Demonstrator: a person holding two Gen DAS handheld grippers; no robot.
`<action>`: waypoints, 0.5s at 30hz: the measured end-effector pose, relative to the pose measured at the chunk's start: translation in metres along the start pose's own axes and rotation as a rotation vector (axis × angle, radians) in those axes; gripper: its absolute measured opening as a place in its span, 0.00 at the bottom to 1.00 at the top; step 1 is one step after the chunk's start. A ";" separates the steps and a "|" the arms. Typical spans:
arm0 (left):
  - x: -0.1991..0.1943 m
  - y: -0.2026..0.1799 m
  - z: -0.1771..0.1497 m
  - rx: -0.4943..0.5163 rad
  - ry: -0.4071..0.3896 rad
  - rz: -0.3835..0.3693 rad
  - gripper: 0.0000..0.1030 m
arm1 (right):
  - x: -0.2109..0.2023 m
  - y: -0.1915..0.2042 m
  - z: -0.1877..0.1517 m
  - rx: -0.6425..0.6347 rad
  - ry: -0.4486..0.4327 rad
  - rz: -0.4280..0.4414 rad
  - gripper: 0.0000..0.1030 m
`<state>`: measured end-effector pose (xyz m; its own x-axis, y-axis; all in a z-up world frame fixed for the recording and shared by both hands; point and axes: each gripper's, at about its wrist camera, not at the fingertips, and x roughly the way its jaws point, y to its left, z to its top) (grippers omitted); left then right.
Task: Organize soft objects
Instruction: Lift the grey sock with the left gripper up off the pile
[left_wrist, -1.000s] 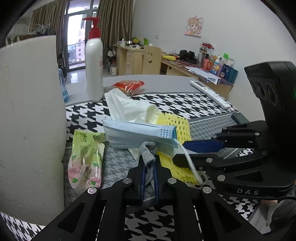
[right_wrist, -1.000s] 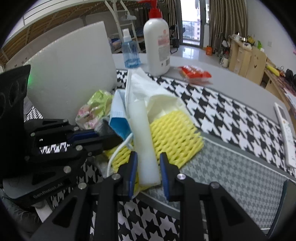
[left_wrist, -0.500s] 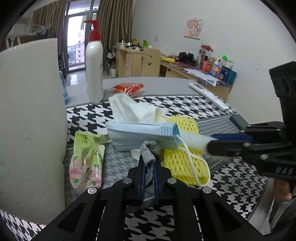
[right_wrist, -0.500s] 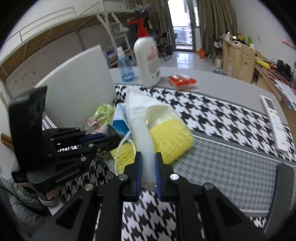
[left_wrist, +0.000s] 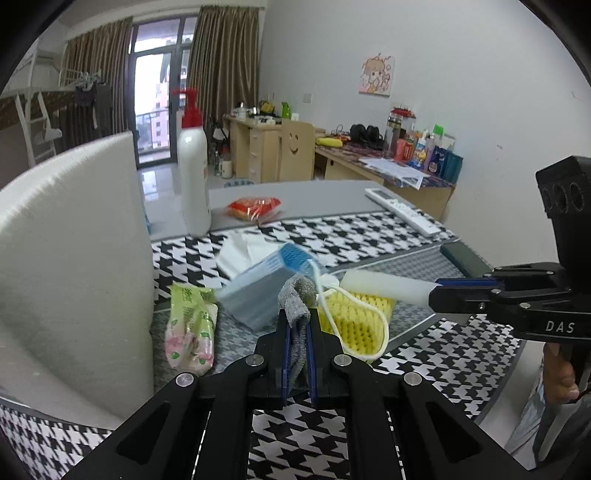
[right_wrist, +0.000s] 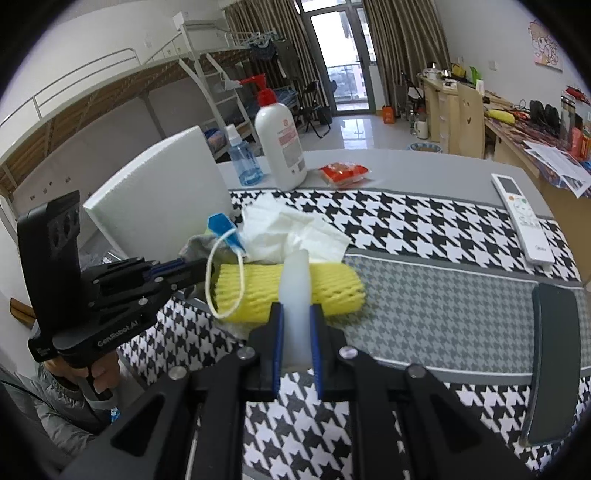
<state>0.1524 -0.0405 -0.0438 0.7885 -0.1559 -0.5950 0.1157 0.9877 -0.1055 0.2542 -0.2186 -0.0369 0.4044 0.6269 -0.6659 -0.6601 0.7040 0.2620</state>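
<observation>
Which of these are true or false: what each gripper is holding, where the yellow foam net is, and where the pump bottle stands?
1. The left gripper is shut on a grey cloth. True.
2. The right gripper is open and holds nothing. False: it is shut on a white foam strip.
3. The yellow foam net lies on the table. True.
4. The pump bottle lies on its side. False: it stands upright.

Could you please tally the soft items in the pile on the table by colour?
White: 2, crumpled tissue, foam strip
Yellow: 1, foam net sleeve
Blue: 1, pleated face mask
Grey: 1, folded cloth
Green: 1, tissue packet
Total: 6
</observation>
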 end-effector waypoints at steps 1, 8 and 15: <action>-0.004 -0.001 0.001 0.002 -0.010 0.003 0.07 | -0.001 0.001 0.000 0.004 -0.005 0.002 0.16; -0.019 -0.002 0.011 0.017 -0.052 0.028 0.07 | -0.018 0.005 0.000 0.016 -0.054 0.008 0.16; -0.031 -0.007 0.025 0.045 -0.084 0.035 0.07 | -0.032 0.006 0.002 0.031 -0.104 0.003 0.16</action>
<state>0.1425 -0.0418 -0.0049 0.8400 -0.1217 -0.5287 0.1132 0.9924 -0.0486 0.2386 -0.2336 -0.0133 0.4667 0.6592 -0.5896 -0.6425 0.7108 0.2862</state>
